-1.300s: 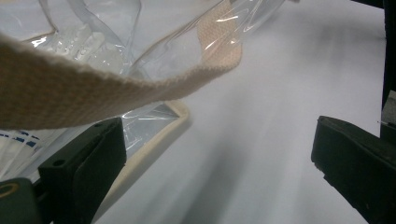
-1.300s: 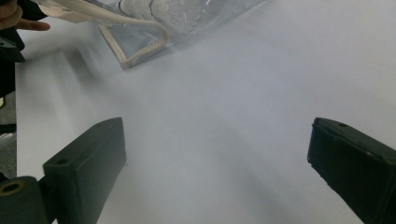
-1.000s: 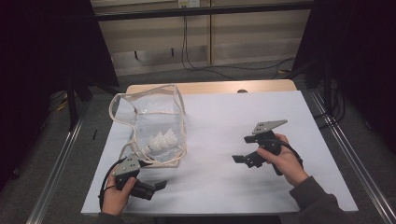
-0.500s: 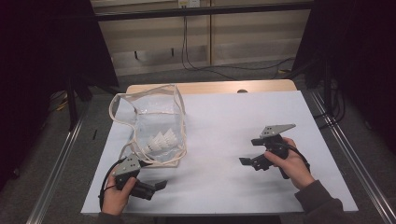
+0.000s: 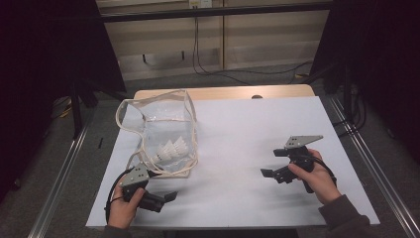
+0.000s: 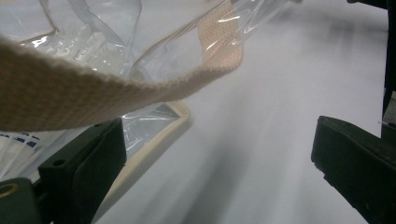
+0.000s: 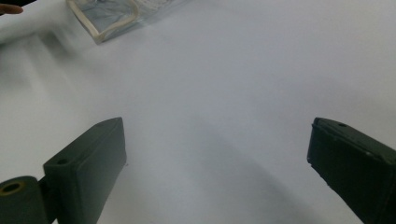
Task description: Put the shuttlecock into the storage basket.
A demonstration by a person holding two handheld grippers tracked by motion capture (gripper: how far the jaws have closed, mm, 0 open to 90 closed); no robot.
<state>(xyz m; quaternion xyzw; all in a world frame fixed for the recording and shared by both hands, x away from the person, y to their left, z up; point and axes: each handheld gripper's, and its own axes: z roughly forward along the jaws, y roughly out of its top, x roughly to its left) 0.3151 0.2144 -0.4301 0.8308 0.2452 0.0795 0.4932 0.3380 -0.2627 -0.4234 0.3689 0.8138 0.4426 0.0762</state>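
Covering most of the wooden table [image 5: 223, 92] is a white sheet [image 5: 247, 134], smooth and matte, with a strip of bare wood at its far edge; grey floor [image 5: 277, 79] and a pale wall with hanging cables sit beyond, metal rails run along both sides, rest of room dark. Clear plastic bag [image 5: 158, 131] stands just ahead of the left gripper [image 5: 166, 197], crumpled, glossy, open at top, edged with cream woven webbing [image 5: 119, 116]. Inside it, low near the front wall, lie white shuttlecocks [image 5: 171, 148], feathered cone shapes, exact count hard to tell. Left gripper is held in the person's left hand [image 5: 121, 210], black body with grey three-cornered plate on top, jaws wide apart, gripping nothing. In the left gripper view the bag [image 6: 107, 42] is right in front of the jaws; a webbing strap [image 6: 93, 91], coarse beige weave, arcs across just above the left jaw, touching or not cannot tell; the bag's bottom seam lies on the sheet [image 6: 261, 140] just beside that jaw. Right gripper [image 5: 267, 173] is in the right hand [image 5: 317, 176], well apart from the bag, out over bare sheet, jaws also spread wide and empty. In the right gripper view blank white sheet [image 7: 224, 93] lies between the black jaws, with the bag's corner [image 7: 107, 18] far ahead toward the upper left.
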